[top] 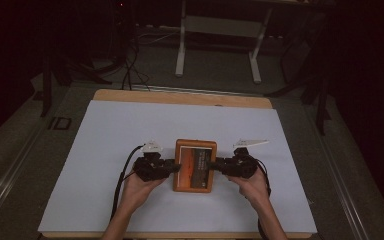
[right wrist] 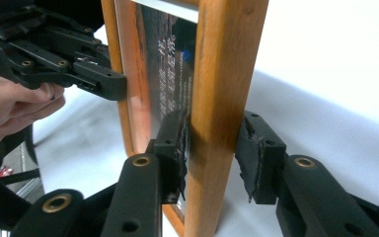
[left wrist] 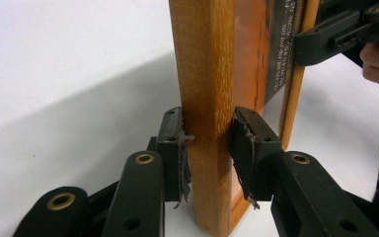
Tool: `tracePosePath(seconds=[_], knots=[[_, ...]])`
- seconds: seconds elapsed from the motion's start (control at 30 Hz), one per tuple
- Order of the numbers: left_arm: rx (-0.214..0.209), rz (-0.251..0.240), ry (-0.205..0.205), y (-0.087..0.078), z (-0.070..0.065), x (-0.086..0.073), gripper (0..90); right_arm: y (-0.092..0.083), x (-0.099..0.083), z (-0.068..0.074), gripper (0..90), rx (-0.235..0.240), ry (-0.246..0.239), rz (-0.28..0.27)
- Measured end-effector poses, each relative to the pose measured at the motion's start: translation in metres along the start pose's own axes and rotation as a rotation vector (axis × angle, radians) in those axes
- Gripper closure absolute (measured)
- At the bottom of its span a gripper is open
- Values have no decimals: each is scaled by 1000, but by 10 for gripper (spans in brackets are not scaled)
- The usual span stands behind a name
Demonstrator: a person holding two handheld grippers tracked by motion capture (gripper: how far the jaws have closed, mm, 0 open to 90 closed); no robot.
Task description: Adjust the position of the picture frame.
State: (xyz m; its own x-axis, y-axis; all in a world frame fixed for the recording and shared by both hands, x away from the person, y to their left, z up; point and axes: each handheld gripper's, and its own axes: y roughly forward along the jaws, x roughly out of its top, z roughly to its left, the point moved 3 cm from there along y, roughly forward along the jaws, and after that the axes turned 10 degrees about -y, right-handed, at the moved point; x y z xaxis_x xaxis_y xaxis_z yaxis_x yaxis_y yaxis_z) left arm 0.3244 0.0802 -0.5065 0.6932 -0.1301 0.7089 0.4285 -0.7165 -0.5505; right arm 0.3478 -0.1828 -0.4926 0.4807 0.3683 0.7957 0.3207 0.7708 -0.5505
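A wooden picture frame point(top: 195, 166) with an orange and dark print faces up at the middle of the white sheet. Whether it rests on the sheet or hangs just above it I cannot tell. My left gripper point(top: 177, 167) holds its left rail. In the left gripper view both pads point(left wrist: 249, 143) press on the picture frame's wooden rail point(left wrist: 202, 59). My right gripper point(top: 211, 165) grips the opposite rail. There one pad point(right wrist: 175, 148) lies on the glass side of the picture frame's rail point(right wrist: 232, 49) and the other on its outer face. Each gripper view also shows the other gripper across the glass.
The white sheet point(top: 130, 125) covers a wooden table whose far edge point(top: 180, 96) shows. Beyond it, white desk legs point(top: 181, 45) and black cables point(top: 129, 65) stand on a grey floor. A cable point(top: 120, 185) trails from my left gripper toward the front edge.
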Motion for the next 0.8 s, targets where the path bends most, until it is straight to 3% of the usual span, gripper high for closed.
tracePosePath(seconds=[0.27, 0.5, 0.8], knots=[[6, -7, -65, 8, 9, 1, 665, 9, 3, -10, 645, -20, 38, 22], [-14, 18, -109, 18, 20, 4, 636, 19, 4, -23, 633, -21, 112, 49], [-28, 44, -180, 28, 32, 3, 600, 30, 4, -33, 616, -39, 167, 82]])
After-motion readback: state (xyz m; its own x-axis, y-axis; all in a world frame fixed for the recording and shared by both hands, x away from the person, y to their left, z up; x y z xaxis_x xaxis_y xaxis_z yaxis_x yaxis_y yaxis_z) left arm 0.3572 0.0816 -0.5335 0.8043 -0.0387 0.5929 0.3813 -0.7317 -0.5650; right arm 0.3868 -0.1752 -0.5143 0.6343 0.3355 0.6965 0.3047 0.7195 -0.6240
